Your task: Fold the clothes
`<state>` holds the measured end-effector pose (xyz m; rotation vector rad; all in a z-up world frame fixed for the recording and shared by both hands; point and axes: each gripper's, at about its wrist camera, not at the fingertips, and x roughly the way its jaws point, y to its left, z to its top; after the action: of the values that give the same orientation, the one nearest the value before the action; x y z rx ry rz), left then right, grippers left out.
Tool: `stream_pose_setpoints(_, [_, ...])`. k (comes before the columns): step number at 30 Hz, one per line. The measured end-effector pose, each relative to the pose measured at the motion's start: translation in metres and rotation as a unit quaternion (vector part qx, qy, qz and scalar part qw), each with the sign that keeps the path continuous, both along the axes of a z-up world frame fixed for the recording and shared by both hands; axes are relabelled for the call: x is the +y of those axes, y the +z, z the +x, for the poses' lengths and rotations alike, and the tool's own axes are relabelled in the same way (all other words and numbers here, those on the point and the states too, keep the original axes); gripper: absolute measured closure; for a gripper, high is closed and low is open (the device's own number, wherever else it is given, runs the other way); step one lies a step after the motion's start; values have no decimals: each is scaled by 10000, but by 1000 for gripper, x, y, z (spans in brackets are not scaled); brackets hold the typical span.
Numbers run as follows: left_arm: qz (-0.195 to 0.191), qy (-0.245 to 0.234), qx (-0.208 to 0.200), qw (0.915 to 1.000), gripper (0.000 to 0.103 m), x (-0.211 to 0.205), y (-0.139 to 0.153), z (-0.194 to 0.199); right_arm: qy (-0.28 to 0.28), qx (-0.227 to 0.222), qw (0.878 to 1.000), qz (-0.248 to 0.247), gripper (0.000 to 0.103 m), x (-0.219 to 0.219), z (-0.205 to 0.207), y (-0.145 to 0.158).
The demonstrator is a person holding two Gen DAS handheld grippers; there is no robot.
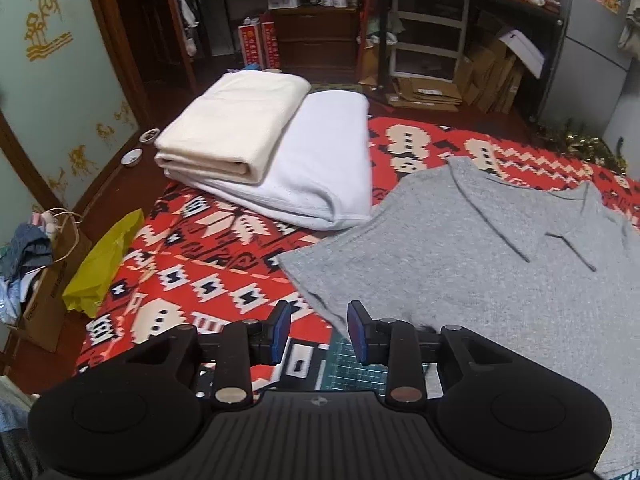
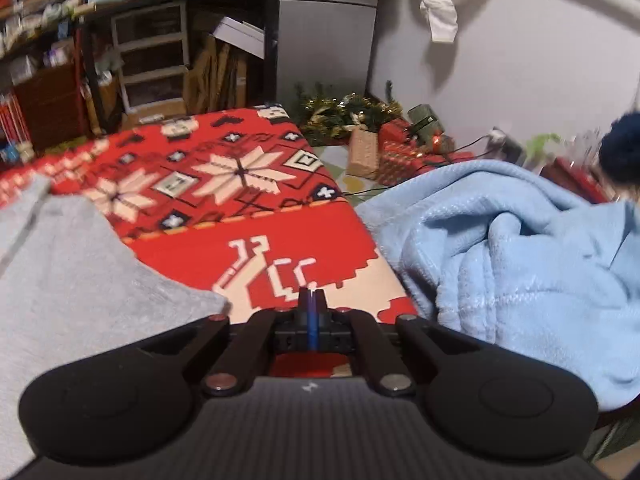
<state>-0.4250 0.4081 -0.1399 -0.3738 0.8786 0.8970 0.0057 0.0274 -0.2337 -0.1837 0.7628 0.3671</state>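
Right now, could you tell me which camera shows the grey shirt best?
The left wrist view: the grey shirt lies spread there with its neckline visible. The right wrist view catches only a blurred edge of it at the left.

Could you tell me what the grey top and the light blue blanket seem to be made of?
The grey top looks like a soft heathered knit, probably cotton jersey: matte, finely speckled, lying flat with thin hems. The light blue blanket looks like plush fleece, probably synthetic: a fuzzy nap with a slight sheen on thick, rounded folds.
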Motion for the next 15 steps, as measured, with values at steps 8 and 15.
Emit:
stream_pose_setpoints(8, [-299, -537, -368, 9974, 72, -16, -9, 22, 739, 444, 9921, 909, 89, 3, -59, 45])
stream_pose_setpoints(15, [-844, -1263, -427, 9875, 72, -46, -39, 44, 1719, 1012, 9744, 1035, 81, 39, -145, 53])
